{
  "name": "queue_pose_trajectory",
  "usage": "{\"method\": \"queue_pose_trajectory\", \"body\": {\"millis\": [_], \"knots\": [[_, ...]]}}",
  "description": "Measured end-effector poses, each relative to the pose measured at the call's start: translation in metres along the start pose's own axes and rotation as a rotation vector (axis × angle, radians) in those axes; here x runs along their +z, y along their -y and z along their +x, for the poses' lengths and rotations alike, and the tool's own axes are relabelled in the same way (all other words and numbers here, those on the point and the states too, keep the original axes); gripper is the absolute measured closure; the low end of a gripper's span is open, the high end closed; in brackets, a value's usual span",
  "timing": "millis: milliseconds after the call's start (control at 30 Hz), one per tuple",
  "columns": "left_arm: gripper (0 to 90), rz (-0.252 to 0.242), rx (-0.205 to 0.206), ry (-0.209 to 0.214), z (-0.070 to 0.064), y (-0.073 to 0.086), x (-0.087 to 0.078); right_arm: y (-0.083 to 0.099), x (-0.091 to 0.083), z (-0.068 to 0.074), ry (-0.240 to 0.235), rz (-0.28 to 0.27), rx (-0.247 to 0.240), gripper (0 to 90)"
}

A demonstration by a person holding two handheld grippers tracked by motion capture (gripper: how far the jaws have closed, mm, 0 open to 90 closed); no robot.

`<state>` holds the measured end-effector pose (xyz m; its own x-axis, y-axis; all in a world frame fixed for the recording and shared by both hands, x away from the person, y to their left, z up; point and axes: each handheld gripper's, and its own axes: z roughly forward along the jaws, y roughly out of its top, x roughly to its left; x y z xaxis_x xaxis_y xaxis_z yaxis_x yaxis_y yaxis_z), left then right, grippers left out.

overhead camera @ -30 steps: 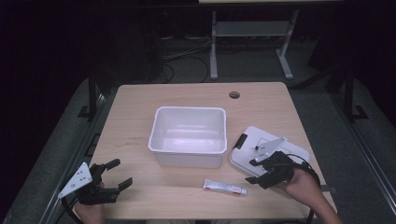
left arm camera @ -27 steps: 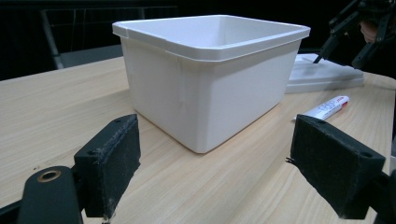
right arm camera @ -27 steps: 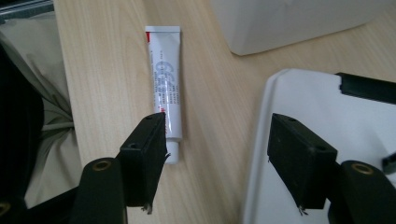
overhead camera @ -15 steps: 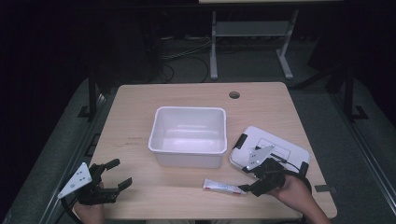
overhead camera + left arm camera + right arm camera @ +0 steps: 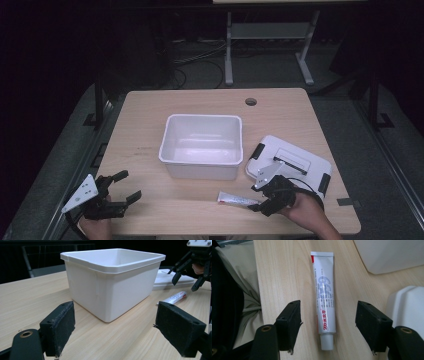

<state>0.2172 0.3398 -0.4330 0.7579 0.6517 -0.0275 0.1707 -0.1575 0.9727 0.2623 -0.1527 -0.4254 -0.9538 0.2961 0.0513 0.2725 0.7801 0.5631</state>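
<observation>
The tabletop was pale wood with a fine straight grain, and it carried a round cable hole near its far edge. Around it the room lay dark: a grey floor, loose cables trailing across it beyond the far edge, and the pale legs of a stand rising further back. A white plastic bin sat near the middle of the tabletop, open and with nothing visible inside. To its right lay a flat white lid with black clips at its corners. A white tube with red and grey print lay flat near the front edge, just in front of the bin and beside the lid. The right hand-held gripper was low over the tube's capped end, its jaws spread wide; in the right gripper view the tube lay lengthwise between the two black pads, touching neither, cap toward the camera. The left hand-held gripper rested at the front left corner of the tabletop, well apart from the bin, its jaws likewise wide apart and holding nothing. In the left gripper view the bin stood ahead on the bare wood.
</observation>
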Motion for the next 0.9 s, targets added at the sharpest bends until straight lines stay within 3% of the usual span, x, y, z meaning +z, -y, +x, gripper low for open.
{"method": "queue_pose_trajectory", "body": {"millis": [900], "knots": [[15.7,0.003,0.003,0.000,0.000,0.000,0.000,-0.005,0.023,0.005,0.002,0.031,-0.019,50.0]]}}
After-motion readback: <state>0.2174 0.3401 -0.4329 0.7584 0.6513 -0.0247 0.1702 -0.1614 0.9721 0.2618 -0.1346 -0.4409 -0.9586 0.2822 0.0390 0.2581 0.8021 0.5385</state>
